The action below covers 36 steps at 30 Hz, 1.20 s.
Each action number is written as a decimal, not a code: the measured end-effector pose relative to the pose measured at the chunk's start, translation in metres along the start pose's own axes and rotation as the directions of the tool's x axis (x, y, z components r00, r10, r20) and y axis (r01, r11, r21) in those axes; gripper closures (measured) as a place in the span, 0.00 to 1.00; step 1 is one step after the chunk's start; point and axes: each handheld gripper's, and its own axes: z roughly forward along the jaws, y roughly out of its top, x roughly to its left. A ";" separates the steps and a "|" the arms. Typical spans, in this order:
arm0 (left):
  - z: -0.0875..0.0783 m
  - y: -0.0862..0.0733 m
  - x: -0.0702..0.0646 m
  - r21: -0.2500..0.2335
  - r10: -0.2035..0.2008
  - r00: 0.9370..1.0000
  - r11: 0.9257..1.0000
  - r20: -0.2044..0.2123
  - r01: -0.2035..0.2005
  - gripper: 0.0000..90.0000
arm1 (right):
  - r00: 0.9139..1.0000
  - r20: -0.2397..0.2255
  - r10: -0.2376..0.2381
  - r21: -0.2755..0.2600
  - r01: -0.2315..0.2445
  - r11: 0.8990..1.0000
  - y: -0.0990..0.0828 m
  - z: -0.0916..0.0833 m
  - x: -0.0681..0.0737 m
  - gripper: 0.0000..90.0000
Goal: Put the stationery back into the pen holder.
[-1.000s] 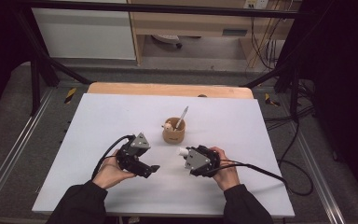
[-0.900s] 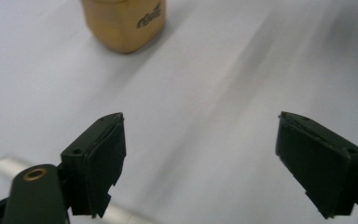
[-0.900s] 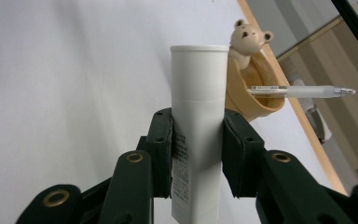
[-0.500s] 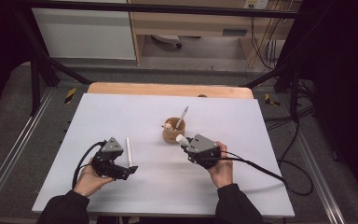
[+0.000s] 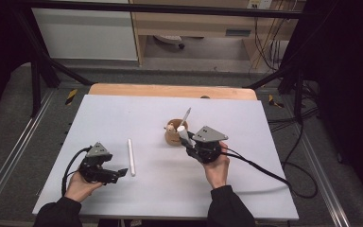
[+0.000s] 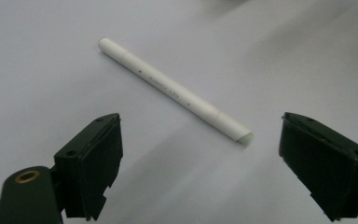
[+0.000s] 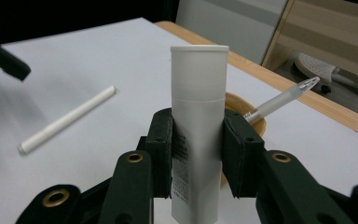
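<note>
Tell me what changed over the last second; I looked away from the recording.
The left gripper drew back toward the table's near left, let go of the white pen, now lying flat, and its jaws have just been opening. The right gripper stayed shut on the white tube by the wooden cup.

Small dark print runs along the white pen point(image 6: 175, 91) and down the white tube point(image 7: 196, 135); neither is legible.
</note>
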 end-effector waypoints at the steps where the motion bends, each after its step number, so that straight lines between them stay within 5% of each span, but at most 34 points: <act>1: 0.000 -0.001 0.001 -0.003 -0.003 1.000 1.000 -0.002 0.003 0.15 | 1.000 -0.001 0.021 -0.010 -0.021 1.000 0.000 0.001 0.000 0.74; 13: 0.001 -0.006 0.007 -0.017 -0.028 1.000 0.999 -0.001 0.028 0.15 | 0.981 -0.007 0.192 -0.119 -0.192 0.974 0.009 0.018 -0.009 0.74; 28: 0.004 -0.009 0.010 -0.014 -0.027 1.000 1.000 -0.016 0.027 0.15 | 0.968 0.008 0.249 -0.118 -0.246 0.962 0.024 0.047 -0.036 0.75; 36: 0.005 -0.010 0.010 -0.008 -0.029 0.999 1.000 -0.013 0.029 0.15 | 0.969 -0.001 0.246 -0.121 -0.244 0.962 0.024 0.062 -0.045 0.75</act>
